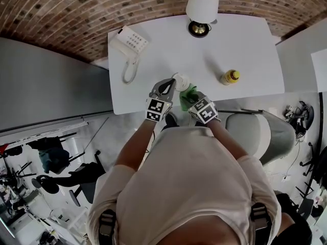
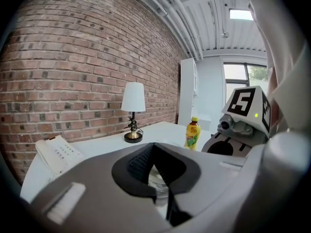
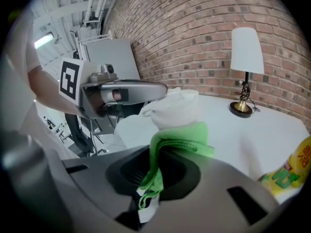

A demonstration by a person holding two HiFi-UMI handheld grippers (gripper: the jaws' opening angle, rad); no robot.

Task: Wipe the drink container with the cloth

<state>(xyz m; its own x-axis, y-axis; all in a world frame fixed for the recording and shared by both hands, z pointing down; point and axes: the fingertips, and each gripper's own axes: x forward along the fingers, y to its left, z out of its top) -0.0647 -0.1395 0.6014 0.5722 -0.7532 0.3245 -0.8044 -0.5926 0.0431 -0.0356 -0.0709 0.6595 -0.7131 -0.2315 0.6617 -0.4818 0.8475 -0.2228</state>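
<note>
The drink container [image 1: 181,79] is a pale, clear-and-white vessel near the table's front edge. My left gripper [image 1: 170,84] is shut on it from the left; in the left gripper view its clear body [image 2: 158,181] shows between the dark pads. My right gripper [image 1: 193,98] is shut on a green cloth [image 1: 188,92]. In the right gripper view the cloth [image 3: 177,142] hangs from the jaws and lies against the container [image 3: 172,108], just below its white top. The left gripper [image 3: 121,92] reaches in there from the left.
A white table [image 1: 245,50] carries a corded phone [image 1: 129,42] at the back left, a lamp [image 1: 202,6] at the back and a yellow juice bottle [image 1: 230,76] at the right. A brick wall runs behind. A grey chair [image 1: 263,131] stands at my right.
</note>
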